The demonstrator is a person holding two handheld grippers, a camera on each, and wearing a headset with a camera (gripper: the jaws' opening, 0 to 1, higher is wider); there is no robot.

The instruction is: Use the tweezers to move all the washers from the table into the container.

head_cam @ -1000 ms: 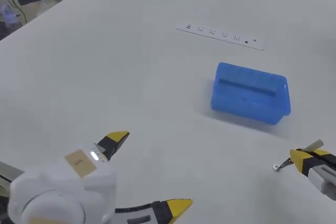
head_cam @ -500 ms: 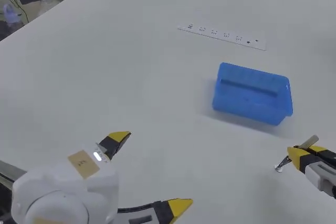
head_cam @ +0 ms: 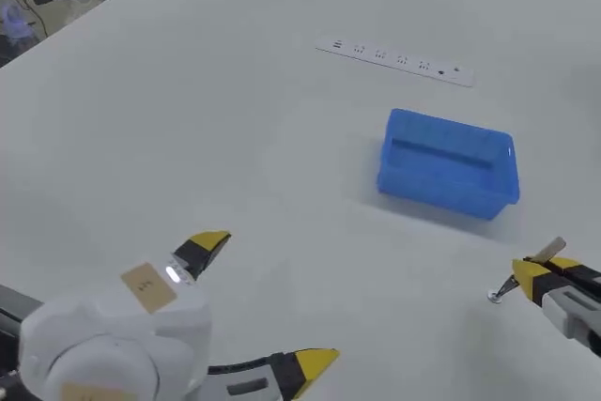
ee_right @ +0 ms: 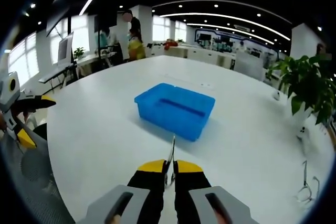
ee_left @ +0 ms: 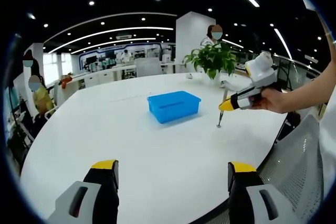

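A bright open-plan office is seen around a broad white bench. The blue container is set mid-bench, apart from both claws. The left claw is held wide apart, idle. The right claw is clamped on the tweezers, tips down at the bench where a washer seems pinched. Pick-up is judged under way; a steady lift toward the container is called for next.

One desk carries one blue container and one white power strip. There are two tongs, the left tongs and the right tongs, and one pair of tweezers. One potted plant stands at the desk's far edge.
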